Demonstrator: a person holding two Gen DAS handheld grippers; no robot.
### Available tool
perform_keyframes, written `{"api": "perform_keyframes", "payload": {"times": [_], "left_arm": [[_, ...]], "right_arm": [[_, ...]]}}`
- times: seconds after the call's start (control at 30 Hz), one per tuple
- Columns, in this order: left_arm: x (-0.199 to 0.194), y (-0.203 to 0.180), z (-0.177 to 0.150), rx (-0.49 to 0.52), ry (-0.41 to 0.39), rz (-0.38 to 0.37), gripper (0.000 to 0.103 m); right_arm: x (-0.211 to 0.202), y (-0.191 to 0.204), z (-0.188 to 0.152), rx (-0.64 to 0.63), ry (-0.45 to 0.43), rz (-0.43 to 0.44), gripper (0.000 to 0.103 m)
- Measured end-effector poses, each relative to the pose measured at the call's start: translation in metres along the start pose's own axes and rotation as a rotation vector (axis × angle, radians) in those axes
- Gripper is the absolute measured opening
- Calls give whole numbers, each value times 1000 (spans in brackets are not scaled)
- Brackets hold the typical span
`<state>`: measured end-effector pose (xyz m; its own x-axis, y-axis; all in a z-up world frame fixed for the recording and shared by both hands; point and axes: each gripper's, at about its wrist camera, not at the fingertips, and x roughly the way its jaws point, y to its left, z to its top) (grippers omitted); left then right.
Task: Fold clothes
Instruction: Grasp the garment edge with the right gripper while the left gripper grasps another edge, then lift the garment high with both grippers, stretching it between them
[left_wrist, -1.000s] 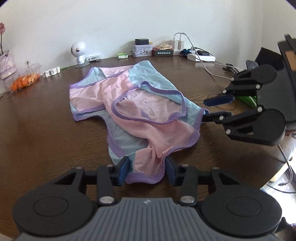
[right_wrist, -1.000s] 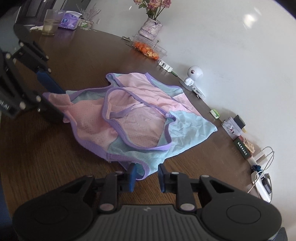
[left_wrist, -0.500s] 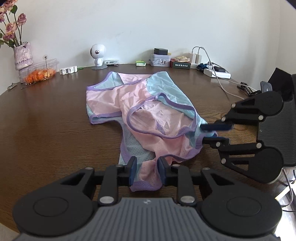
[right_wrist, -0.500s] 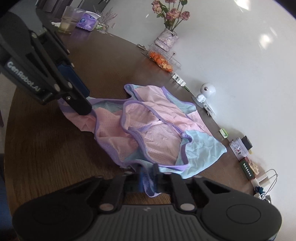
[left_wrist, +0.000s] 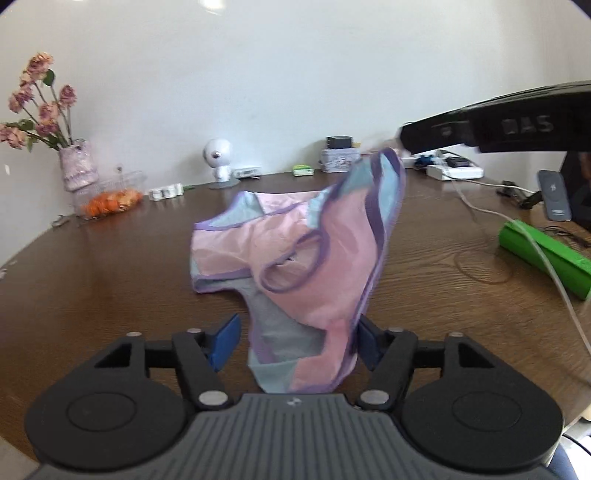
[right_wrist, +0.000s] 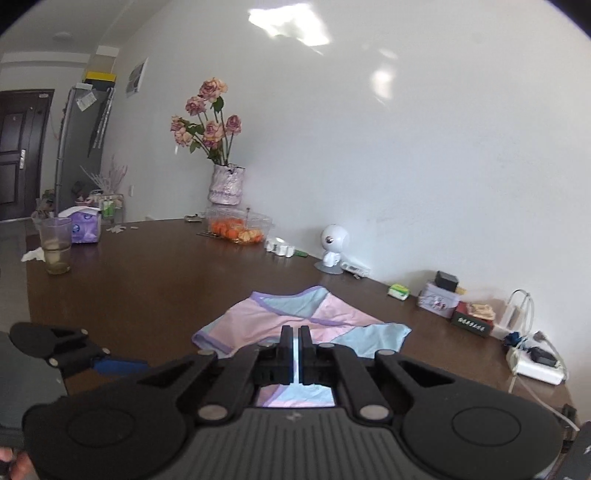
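Note:
A pink, light-blue and purple-trimmed garment (left_wrist: 295, 258) lies on the brown table (left_wrist: 92, 295), its right side pulled up off the wood. My right gripper (right_wrist: 295, 341) is shut on that raised edge, and blue and pink cloth shows between and below its fingers. From the left wrist it appears as a black bar (left_wrist: 480, 129) at the upper right, with the cloth corner at its tip. My left gripper (left_wrist: 295, 343) is low at the near hem. Its jaws are opening, and the hem hangs loose between the blue pads (left_wrist: 225, 343).
A vase of roses (left_wrist: 75, 166), a clear box of orange fruit (left_wrist: 110, 197), a small white camera (left_wrist: 218, 158), tins (left_wrist: 338, 158) and a power strip with cables (left_wrist: 454, 170) line the wall side. A green box (left_wrist: 546, 254) lies right. A cup (right_wrist: 55, 243) stands far left.
The right gripper closed on the garment's edge and rose, lifting that side off the table. The left gripper narrowed on the near hem, then spread apart again.

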<state>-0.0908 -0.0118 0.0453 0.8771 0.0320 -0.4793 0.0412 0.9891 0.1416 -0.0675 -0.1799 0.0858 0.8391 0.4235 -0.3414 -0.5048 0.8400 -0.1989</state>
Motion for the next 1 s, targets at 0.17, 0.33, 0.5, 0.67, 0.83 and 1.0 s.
{"api": "perform_keyframes", "payload": {"times": [0.17,0.33,0.5,0.67,0.83,1.0], "left_arm": [[6,25,-2,-43,2,118,54],[7,30,-4,-52,44,-1,18],[-3,20,8,-27,-11,-47,8],[-21,25,16,-17,-93,-100,8],[-20,27,4,-57,-91,-186,43],[-11,0,-11,31,-65,-166,43]], "right_arm": [[-9,3,-22,-17,57,-73,1],[0,43,-49,-279,122,83,18],[34,87,-58,-513,134,120,29],[62,104,-64,-613,137,46,2],[51,88,-50,-512,118,-19,3],[24,72,-28,-402,37,-126,3]]}}
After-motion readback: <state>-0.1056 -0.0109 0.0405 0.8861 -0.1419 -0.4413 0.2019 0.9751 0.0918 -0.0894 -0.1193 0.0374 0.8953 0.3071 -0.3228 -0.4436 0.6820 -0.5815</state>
